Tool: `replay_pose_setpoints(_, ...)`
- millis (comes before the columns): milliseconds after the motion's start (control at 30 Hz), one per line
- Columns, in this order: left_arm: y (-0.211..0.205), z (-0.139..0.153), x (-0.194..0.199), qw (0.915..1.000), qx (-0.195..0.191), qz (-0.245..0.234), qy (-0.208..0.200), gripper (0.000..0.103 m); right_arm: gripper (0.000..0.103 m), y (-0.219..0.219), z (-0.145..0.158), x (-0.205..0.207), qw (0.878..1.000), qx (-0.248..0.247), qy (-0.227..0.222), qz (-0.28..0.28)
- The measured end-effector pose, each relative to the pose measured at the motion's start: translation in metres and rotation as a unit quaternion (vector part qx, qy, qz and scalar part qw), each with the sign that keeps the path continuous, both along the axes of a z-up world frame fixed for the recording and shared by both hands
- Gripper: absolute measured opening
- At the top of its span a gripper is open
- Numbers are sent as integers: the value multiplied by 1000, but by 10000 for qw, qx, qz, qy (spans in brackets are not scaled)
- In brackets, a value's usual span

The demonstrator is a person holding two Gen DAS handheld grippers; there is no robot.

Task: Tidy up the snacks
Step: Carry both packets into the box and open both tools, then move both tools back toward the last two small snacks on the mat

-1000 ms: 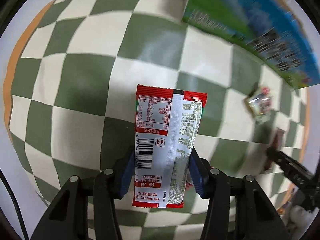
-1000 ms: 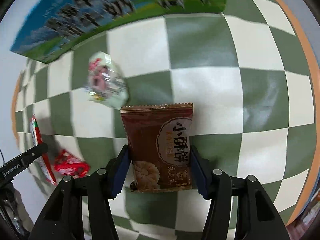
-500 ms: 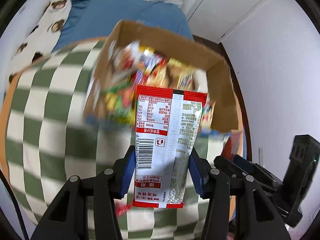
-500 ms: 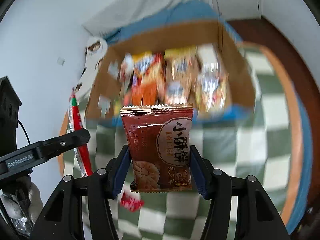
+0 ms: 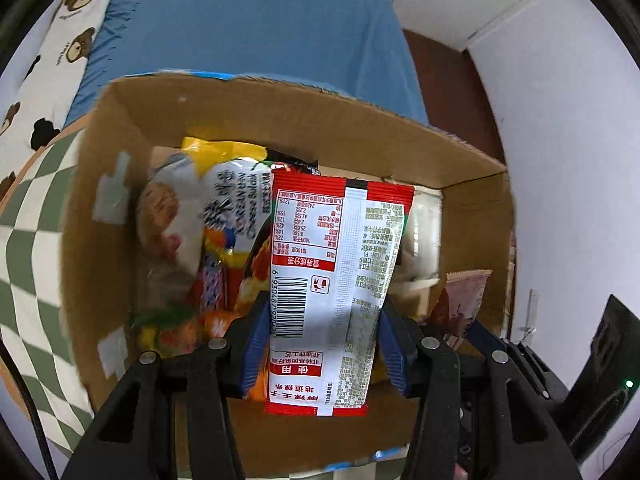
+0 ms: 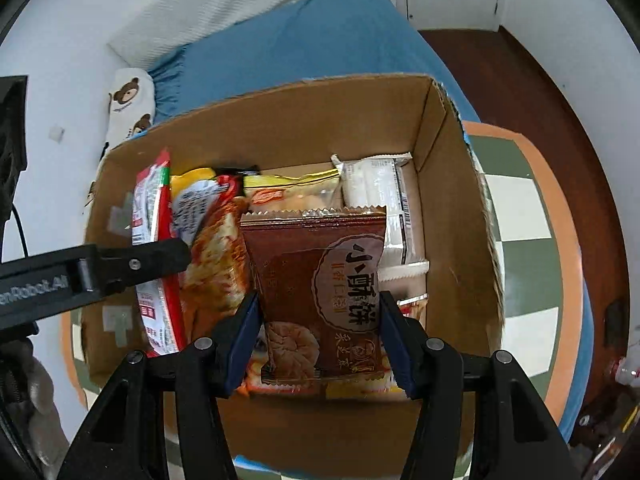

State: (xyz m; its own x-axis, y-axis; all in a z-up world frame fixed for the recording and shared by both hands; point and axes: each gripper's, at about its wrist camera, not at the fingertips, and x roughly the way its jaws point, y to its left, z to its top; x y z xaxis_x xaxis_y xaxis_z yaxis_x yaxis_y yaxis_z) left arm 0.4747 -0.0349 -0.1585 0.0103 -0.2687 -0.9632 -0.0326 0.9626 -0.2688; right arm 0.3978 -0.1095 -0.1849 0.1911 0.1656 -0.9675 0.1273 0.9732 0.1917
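Snacks in hand: my left gripper [image 5: 322, 346] clamps the red-and-white foil sachet [image 5: 336, 292], my right gripper [image 6: 320, 338] the brown biscuit packet [image 6: 320, 292]. Both hang over the open cardboard box [image 6: 456, 208] just ahead. Drop step; next I'd lower, then release.

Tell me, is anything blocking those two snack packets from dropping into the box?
Nothing visible does. The cardboard box is open-topped, and the red packet in the left claw and the brown packet in the right claw hang over the snacks inside it.
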Motion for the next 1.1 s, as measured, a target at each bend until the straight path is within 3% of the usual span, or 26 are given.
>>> replay_pose_setpoints(67,-5,-11,7,9998,103,-66,128,49,62,-4,-10,8,9999,25,105,-43)
replay_pose_setpoints(100,-6,-18,11,9997,107,-77,225,51,70,-7,-17,11,9998,33,184,-47)
replay_pose_setpoints(133,-6,-24,14,9995,77,-82,300,57,82,-8,-23,14,9996,22,293,-39)
replay_pose_setpoints(167,-6,-28,17,9994,86,-83,317,62,87,-8,-26,16,9994,-15,347,-18)
replay_pose_setpoints(233,-4,-31,20,9995,148,-78,261,85,92,-10,-28,17,9992,-143,377,16)
replay_pose_setpoints(400,2,-30,21,9990,417,-135,41,86,94,-15,-27,17,9990,-230,380,38)
replay_pose_setpoints(667,17,-10,-14,9943,895,-217,-534,86,94,-13,1,0,9996,-280,106,3)
replay_pose_setpoints(1100,20,63,-105,9773,1196,42,-1750,86,94,2,71,-67,9945,-585,-872,45)
